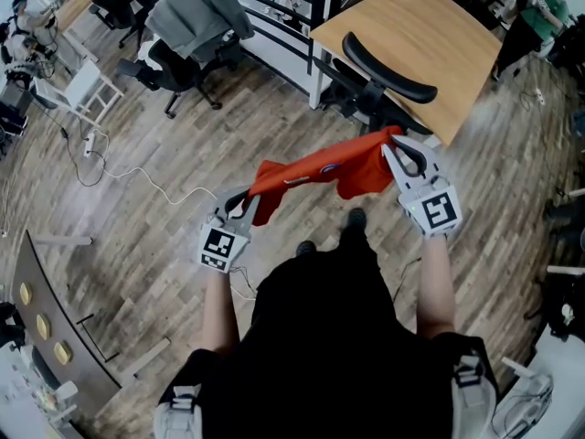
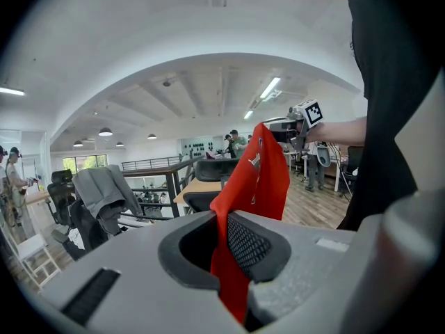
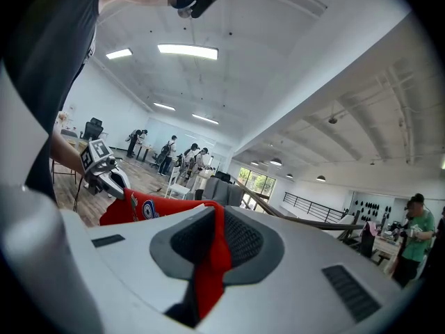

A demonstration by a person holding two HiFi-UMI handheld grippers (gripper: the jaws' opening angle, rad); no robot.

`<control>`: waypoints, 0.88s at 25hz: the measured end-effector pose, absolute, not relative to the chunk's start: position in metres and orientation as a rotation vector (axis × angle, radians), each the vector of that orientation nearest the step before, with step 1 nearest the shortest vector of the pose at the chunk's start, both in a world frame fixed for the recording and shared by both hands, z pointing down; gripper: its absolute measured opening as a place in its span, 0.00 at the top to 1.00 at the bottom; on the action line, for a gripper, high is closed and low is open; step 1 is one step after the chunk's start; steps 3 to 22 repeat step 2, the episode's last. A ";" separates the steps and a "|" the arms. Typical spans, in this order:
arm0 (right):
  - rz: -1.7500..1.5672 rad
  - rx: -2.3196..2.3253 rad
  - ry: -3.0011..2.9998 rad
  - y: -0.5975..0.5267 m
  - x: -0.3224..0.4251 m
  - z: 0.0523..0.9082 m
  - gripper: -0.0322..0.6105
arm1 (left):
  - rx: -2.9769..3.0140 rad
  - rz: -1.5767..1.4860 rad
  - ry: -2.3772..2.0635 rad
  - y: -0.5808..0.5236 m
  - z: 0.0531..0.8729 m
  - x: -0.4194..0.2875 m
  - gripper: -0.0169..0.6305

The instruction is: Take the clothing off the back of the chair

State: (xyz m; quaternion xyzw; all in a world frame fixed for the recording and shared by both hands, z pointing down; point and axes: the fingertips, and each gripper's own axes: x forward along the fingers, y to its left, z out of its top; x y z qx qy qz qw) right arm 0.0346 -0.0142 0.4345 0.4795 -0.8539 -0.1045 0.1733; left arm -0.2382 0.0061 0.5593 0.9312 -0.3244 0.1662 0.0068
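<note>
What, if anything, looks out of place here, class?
A grey garment is slung over an office chair, and a white cable trails loose across the floor. Nothing looks spilled or damaged.

I see the red garment (image 1: 320,174) stretched out in the air, crumpled, clear of the black chair (image 1: 388,67) beyond it.

the red garment (image 1: 320,174), stretched between left gripper (image 1: 245,205) and right gripper (image 1: 395,155), bars the gap ahead. just beyond, a black chair (image 1: 388,67) and wooden desk (image 1: 439,35) block the right; bare floor (image 1: 155,236) lies open at left.
</note>
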 end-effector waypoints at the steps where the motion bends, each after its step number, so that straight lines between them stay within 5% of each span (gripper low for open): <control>1: -0.298 1.359 -2.422 -0.015 0.035 0.434 0.89 | 2.911 0.518 -1.014 0.006 0.560 -0.238 0.94; 22: -0.299 1.358 -2.421 -0.015 0.035 0.433 0.89 | 2.909 0.516 -1.013 0.007 0.560 -0.237 0.94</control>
